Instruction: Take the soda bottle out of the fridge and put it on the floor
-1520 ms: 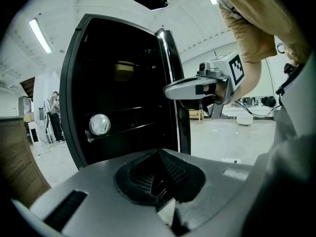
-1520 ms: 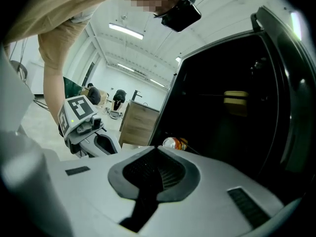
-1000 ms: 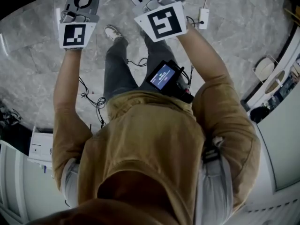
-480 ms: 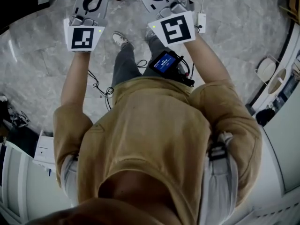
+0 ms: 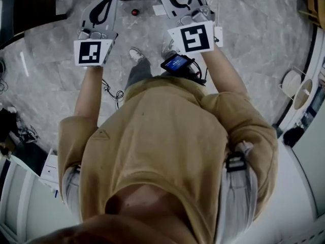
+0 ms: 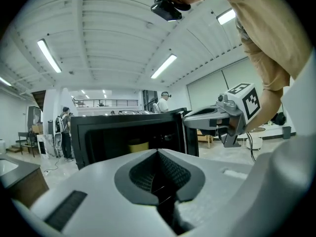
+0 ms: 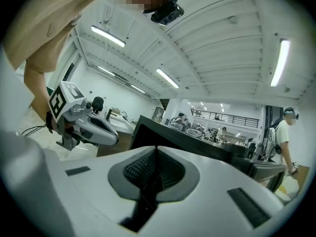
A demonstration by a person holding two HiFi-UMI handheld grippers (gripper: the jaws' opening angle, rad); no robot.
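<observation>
Both pairs of jaws are clenched on nothing. In the left gripper view the left gripper [image 6: 158,153] has its ribbed pads pressed together, with no gap and nothing caught between them. The right gripper [image 7: 157,149] looks the same in its own view, so neither holds the soda bottle. In the head view a small red round thing [image 5: 134,12] sits on the grey marble floor [image 5: 254,29], ahead of the jaws and between the two grippers. It may be the bottle's cap seen from above, but it is too small to tell. Straight ahead of the left jaws stands the black fridge [image 6: 123,121], its front open toward them. A yellowish thing [image 6: 138,145] shows inside it, just beyond the jaw tips. From the right jaws the fridge lies ahead and a little to their right, with its dark top edge running away from them. Each gripper appears in the other's view, off to the side of the jaws and apart from them. Behind each pair of jaws sits a marker cube [image 5: 93,52], gripped by a person in a tan shirt [image 5: 162,151]. A small lit screen [image 5: 176,63] lies behind the right jaws, just beside that forearm. Other people stand well beyond the fridge.
</observation>
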